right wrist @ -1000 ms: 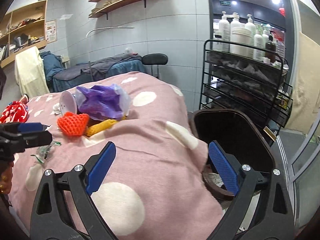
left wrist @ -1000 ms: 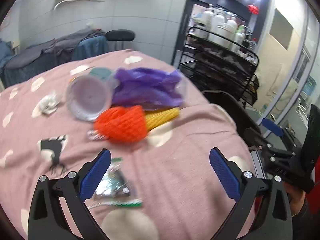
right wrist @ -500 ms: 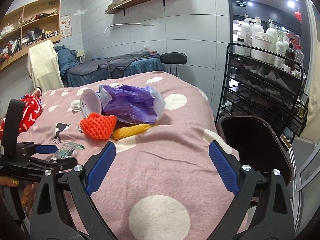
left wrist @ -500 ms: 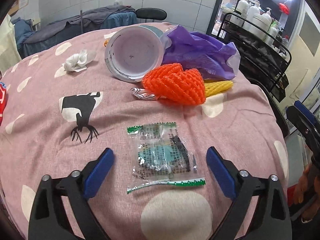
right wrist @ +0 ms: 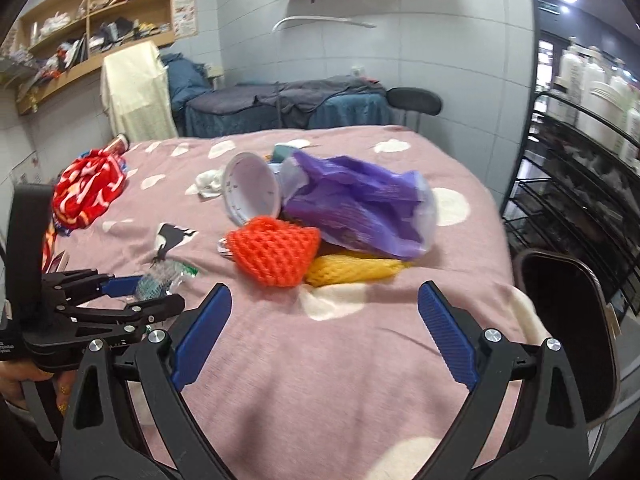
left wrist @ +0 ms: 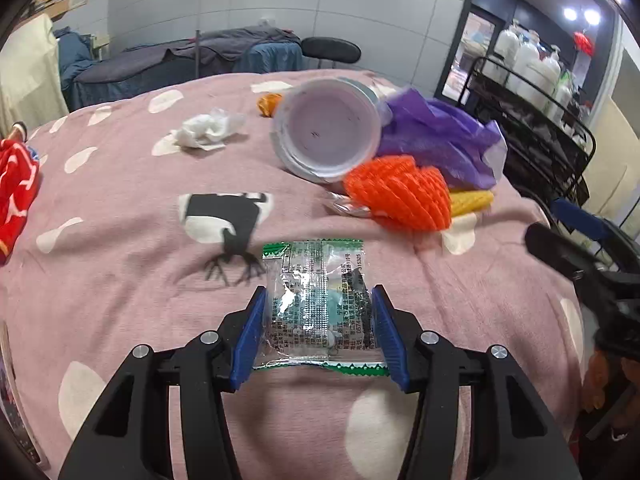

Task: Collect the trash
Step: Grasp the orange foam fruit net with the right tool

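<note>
— Where's the left gripper (left wrist: 318, 322) now?

— Down on the pink blanket (left wrist: 120, 292), its two blue pads set against the left and right edges of a clear snack wrapper (left wrist: 318, 304) with green saw-tooth ends. The fingers are narrowed to the wrapper's width and touch it on both sides. The wrapper lies flat on the blanket (whether it is pinched hard, I can't say).

— And the other one?

— The right gripper (right wrist: 322, 334) hangs over the near part of the bed with its fingers spread wide and nothing between them. From its side you can see the left gripper (right wrist: 132, 296) low at the left, with the wrapper (right wrist: 160, 280) between its tips.

— What else is lying about?

— Past the wrapper, an orange foam net (left wrist: 400, 192) touches a yellow foam net (left wrist: 470, 202) just beside it. Behind those, a white cup (left wrist: 326, 136) lies on its side, its mouth toward us, against a crumpled purple bag (left wrist: 440, 140). A wad of white tissue (left wrist: 208, 132) sits apart to the left, and a red patterned cloth (left wrist: 16, 196) at the far left edge.

— Any bin?

— A dark bin (right wrist: 568, 320) stands off the right side of the bed, near a black wire rack (right wrist: 580, 184) of bottles.
</note>
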